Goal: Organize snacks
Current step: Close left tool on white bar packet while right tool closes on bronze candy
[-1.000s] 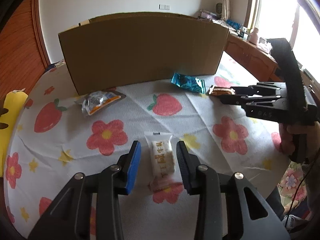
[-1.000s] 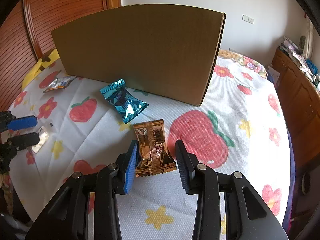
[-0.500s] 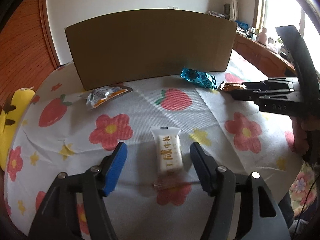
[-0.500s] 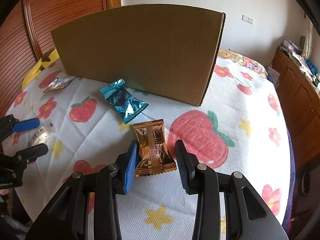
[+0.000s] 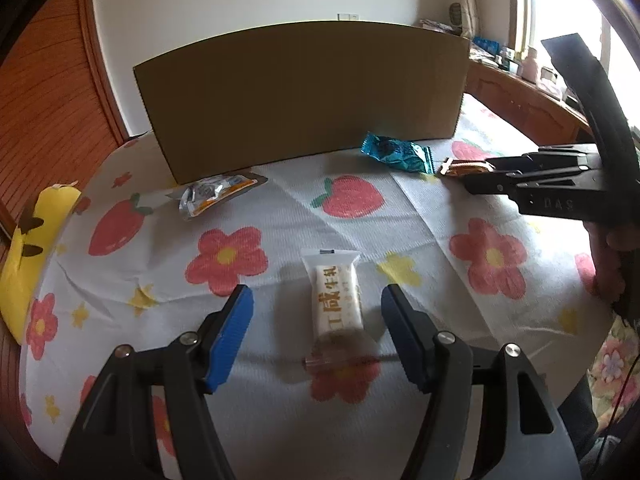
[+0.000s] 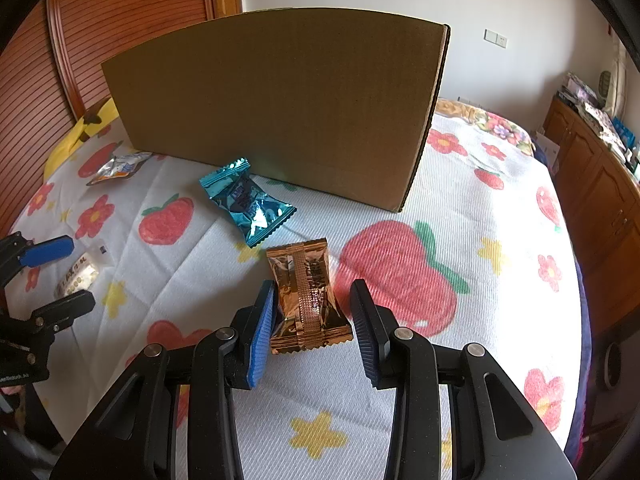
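Where the left wrist view looks down, the left gripper (image 5: 316,312) stands wide around a white oblong snack packet (image 5: 335,298) on the flower-printed worktop (image 5: 380,236), untouched; a silver-orange foil pouch (image 5: 212,194) lies beside the tall brown cardboard box (image 5: 304,92). In the right wrist view, the right gripper (image 6: 312,320) stands narrow, its left pad touching a copper foil snack packet (image 6: 306,294); a crinkled teal foil packet (image 6: 246,202) lies between it and the box.

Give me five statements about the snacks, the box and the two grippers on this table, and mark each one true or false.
1. The white snack lies between the left gripper fingers, untouched. True.
2. The copper snack sits inside the cardboard box. False: it lies on the tablecloth, between the right gripper fingers.
3. The blue snack lies in front of the box. True.
4. The silver snack is stacked on the blue one. False: they lie apart.
5. The box lies flat. False: it stands upright.
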Motion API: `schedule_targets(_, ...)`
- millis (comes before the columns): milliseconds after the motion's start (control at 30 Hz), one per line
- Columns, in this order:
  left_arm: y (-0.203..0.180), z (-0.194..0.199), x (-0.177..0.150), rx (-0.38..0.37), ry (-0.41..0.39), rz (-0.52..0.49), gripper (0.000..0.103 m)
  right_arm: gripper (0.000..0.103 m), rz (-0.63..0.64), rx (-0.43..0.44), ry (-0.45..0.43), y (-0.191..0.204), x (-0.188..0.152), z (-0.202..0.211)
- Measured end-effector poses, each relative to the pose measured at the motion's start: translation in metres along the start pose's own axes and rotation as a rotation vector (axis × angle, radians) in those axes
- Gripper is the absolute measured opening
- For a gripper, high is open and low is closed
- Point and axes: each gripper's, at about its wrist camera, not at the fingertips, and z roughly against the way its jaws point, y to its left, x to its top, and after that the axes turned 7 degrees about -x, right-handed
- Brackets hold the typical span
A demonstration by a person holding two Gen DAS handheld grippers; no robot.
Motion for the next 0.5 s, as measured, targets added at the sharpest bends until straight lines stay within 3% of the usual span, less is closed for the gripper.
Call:
schedule_targets(267, 0.0022, 0.0001, 0.0029, -0.07, 0.034, 0.013, 0.064, 0.036, -0.001, 0.0, 0.0, -0.0002, 0.0, 0.0)
schedule_targets(433, 0.0065, 0.0023, 0.0059, -0.091, 0.027, 0.043, 0.046, 0.036, -0.001, 0.001, 0.0, -0.0003, 0.0, 0.0001)
schedule_targets(500, 0.0061, 0.0026, 0.0059, -0.078, 0.024, 0.038, 0.03, 0.036, -0.001, 0.0, 0.001, -0.0003, 0.0003, -0.0001)
